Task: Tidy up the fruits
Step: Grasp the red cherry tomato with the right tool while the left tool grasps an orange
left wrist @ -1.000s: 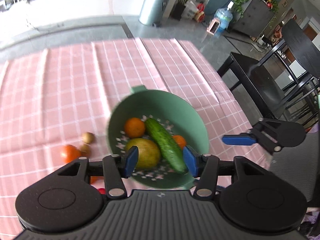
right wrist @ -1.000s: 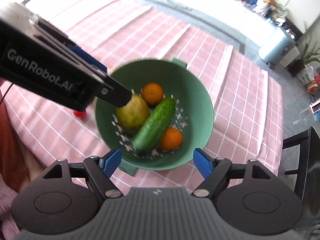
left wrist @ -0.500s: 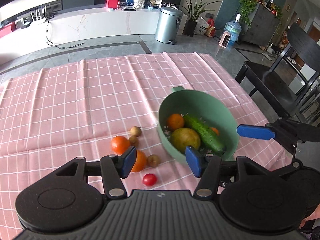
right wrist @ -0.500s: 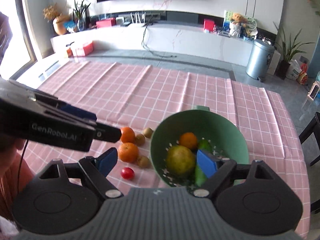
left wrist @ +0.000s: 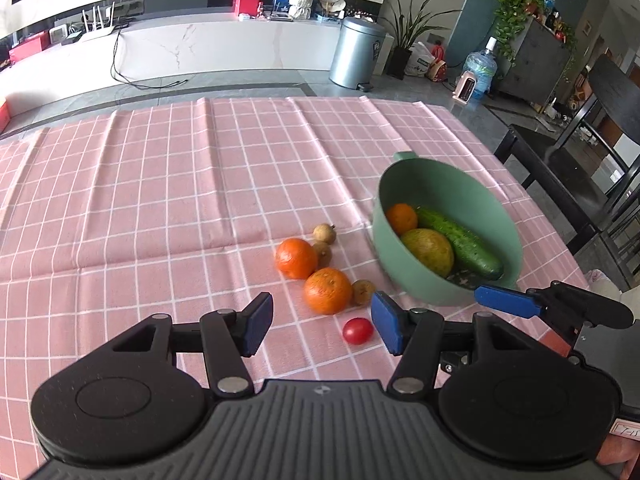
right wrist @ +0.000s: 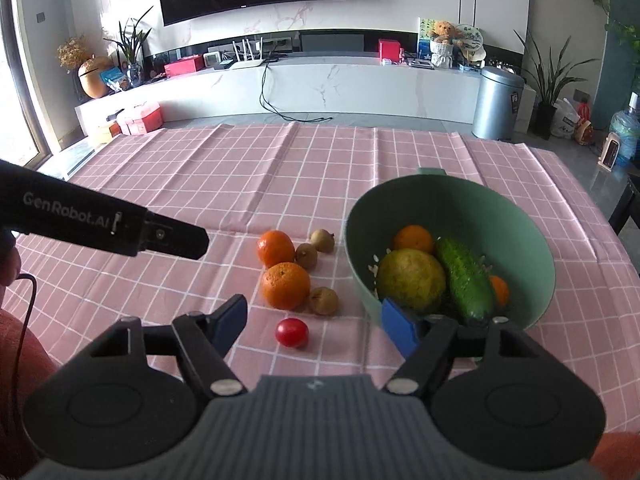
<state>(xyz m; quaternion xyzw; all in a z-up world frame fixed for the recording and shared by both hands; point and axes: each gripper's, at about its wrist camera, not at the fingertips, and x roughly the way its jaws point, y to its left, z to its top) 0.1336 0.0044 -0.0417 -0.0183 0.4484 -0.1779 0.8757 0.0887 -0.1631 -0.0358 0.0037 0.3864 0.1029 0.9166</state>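
Note:
A green colander bowl [left wrist: 404,284] [right wrist: 520,216] on the pink checked cloth holds a cucumber [left wrist: 460,242] [right wrist: 464,280], a yellow-green pear [left wrist: 428,251] [right wrist: 412,280] and small oranges [left wrist: 402,218] [right wrist: 414,238]. To its left lie two oranges [left wrist: 296,258] [left wrist: 327,290] [right wrist: 276,248] [right wrist: 285,285], three small brown fruits [left wrist: 325,233] [right wrist: 323,300] and a cherry tomato [left wrist: 357,331] [right wrist: 291,332]. My left gripper [left wrist: 322,326] is open and empty, just in front of the loose fruit. My right gripper [right wrist: 314,326] is open and empty, near the tomato and the bowl's front.
The pink checked tablecloth [left wrist: 160,184] covers the table. Black chairs [left wrist: 568,184] stand off the right edge. The left gripper's body [right wrist: 108,224] reaches in from the left in the right wrist view. The right gripper's finger [left wrist: 508,302] shows by the bowl.
Both grippers have pulled back and up from over the bowl. The views now take in the loose fruit left of the bowl. Both stay open and empty.

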